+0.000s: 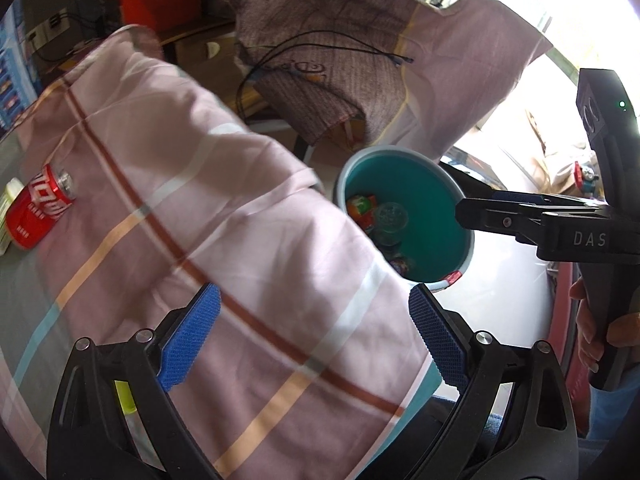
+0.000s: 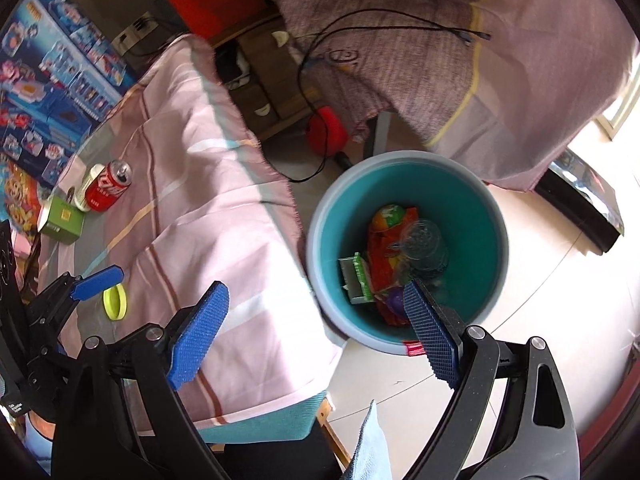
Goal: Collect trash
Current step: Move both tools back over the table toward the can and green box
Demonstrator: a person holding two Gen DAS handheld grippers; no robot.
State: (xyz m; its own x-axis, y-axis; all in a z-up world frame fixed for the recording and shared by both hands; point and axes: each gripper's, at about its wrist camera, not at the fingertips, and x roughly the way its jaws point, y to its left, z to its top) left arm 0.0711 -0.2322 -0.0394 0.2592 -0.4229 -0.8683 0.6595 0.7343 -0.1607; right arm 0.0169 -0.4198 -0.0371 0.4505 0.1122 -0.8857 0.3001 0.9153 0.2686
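Both my grippers are spread wide and hold nothing: the left gripper [image 1: 314, 334] hangs over the pink striped cloth [image 1: 208, 216] on the table, and the right gripper [image 2: 316, 332] sits above the near rim of the teal bin [image 2: 480, 216] on the floor. Inside the bin I see a clear cup [image 2: 424, 246] on colourful wrappers [image 2: 384, 248]. Farther off on the table lie a red can [image 2: 109, 186], a green box [image 2: 62, 220] and a yellow-green ring [image 2: 116, 302].
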